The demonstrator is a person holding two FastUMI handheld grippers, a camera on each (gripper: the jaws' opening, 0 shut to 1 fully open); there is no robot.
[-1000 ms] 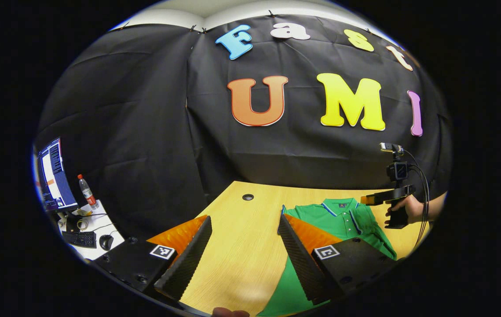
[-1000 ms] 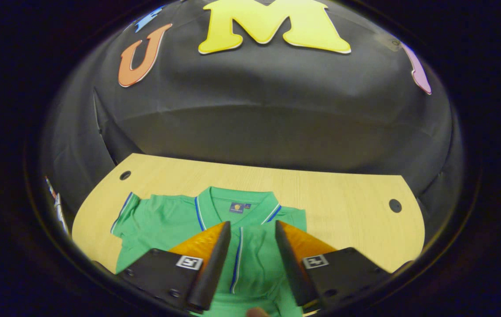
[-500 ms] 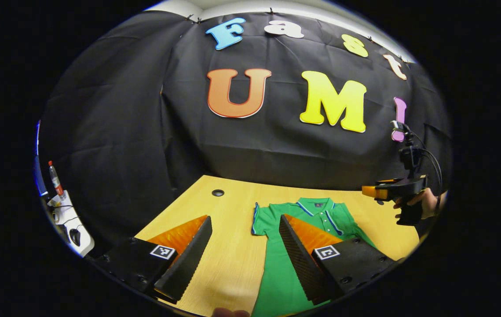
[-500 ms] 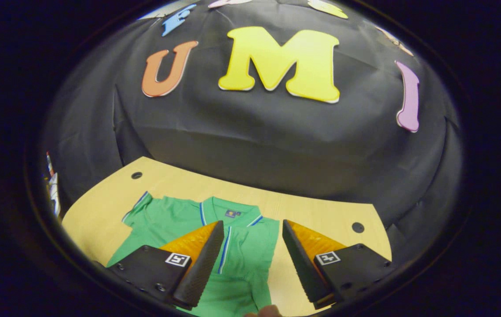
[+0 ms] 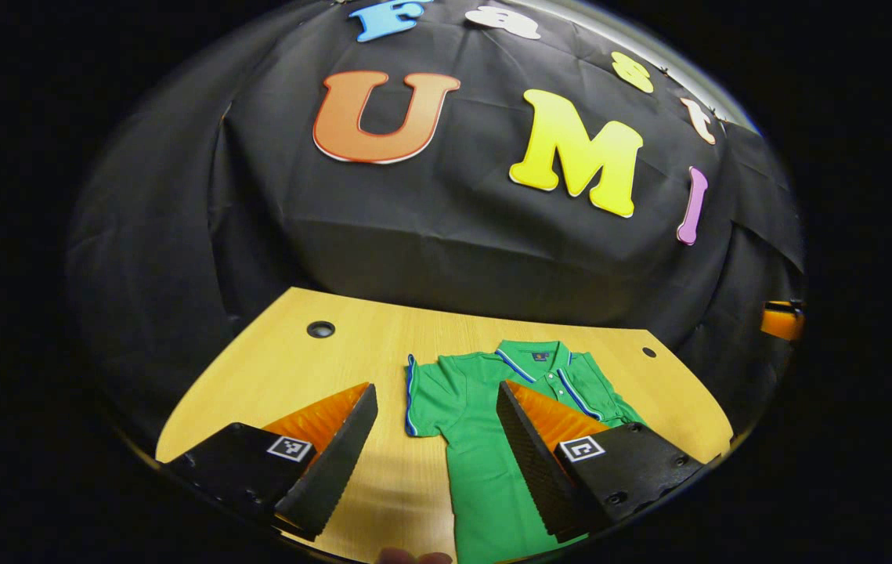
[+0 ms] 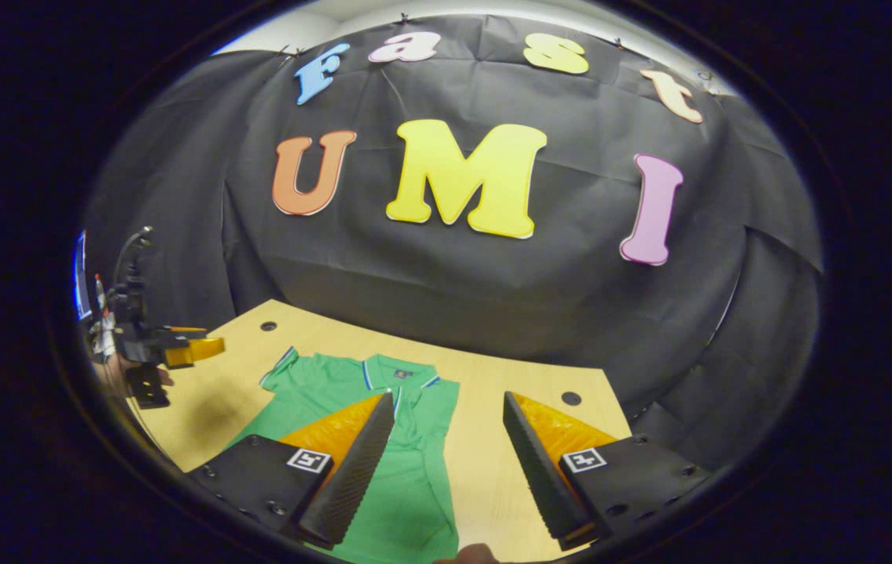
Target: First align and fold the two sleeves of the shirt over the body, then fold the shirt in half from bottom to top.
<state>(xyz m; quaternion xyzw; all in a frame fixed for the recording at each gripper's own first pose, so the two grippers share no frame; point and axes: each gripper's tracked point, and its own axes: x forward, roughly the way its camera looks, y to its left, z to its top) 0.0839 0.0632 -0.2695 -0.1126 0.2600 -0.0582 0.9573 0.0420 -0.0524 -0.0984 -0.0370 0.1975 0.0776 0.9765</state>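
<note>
A green polo shirt (image 5: 485, 439) with blue-white trim lies flat on the wooden table (image 5: 297, 368), collar toward the wall. One short sleeve (image 5: 422, 395) is spread out to the side. In the right gripper view the shirt (image 6: 406, 439) shows that sleeve (image 6: 285, 370) at its left, and its right side ends in a straight edge. My left gripper (image 5: 436, 392) hovers open over the sleeve side, with nothing between its fingers. My right gripper (image 6: 448, 401) hangs open above the shirt's right edge. The left gripper (image 6: 207, 348) also appears far left, held by a hand.
The table has round cable holes (image 5: 320, 329) (image 6: 571, 398) near its back corners. The black cloth wall stands right behind the table. A piece of the right gripper (image 5: 781, 321) juts in at the far right of the left gripper view.
The right gripper has pulled back from low over the collar toward the shirt's right side. The left gripper has swung from bare table toward the spread sleeve. Both stayed open.
</note>
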